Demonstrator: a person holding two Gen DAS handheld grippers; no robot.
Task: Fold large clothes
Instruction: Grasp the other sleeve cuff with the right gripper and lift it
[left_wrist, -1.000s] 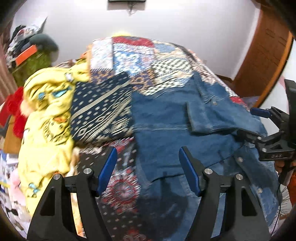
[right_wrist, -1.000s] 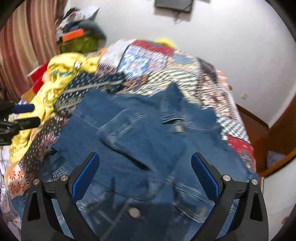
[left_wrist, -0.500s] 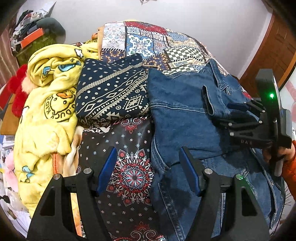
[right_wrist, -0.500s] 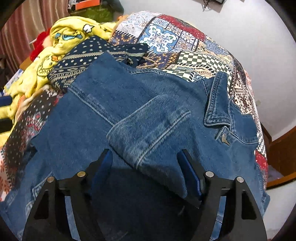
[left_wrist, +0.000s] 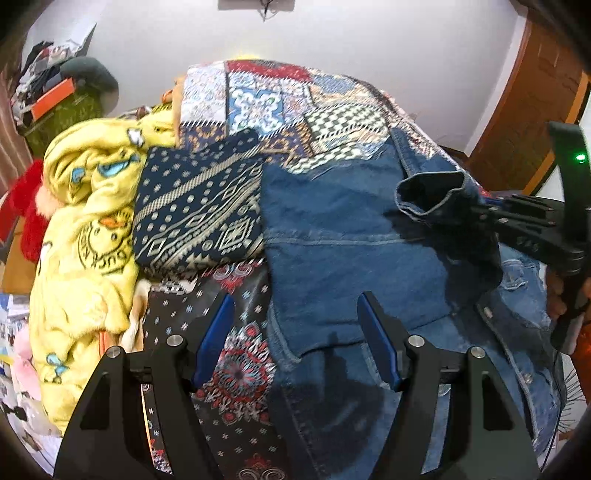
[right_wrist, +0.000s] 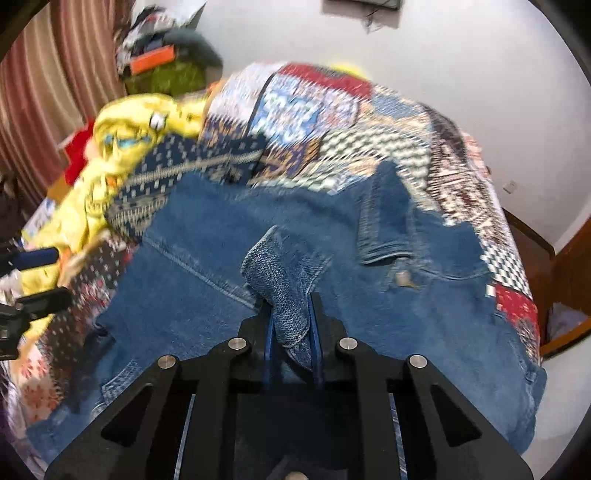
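While laid across the patchwork bedspread (left_wrist: 280, 99), the item is catalogued as follows.

Item: denim jacket (left_wrist: 351, 254), blue, spread flat on the near right part of the bed, collar toward the far wall.
Neighbours: folded navy patterned cloth (left_wrist: 199, 214) touching its left edge; yellow duck blanket (left_wrist: 81, 236) further left.
Sleeve cuff (right_wrist: 284, 280): lifted off the jacket body, pinched in the right gripper (right_wrist: 291, 328).
Right gripper state: fingers closed on the cuff, denim bunched between them.
Left gripper (left_wrist: 295, 339) state: fingers spread apart, holding nothing, hovering over the jacket's left hem edge.
Handling, judged: heavy for cloth, fairly stiff, coarse and not slippery; thick seams resist creasing, so folds probably need pressing flat.
Fragility: none apparent; metal buttons may snag.
Recommended hold: cuffs, hem corners and shoulder seams, where doubled denim gives a firm bite.
Risk: the sleeve's weight may drag the body askew.
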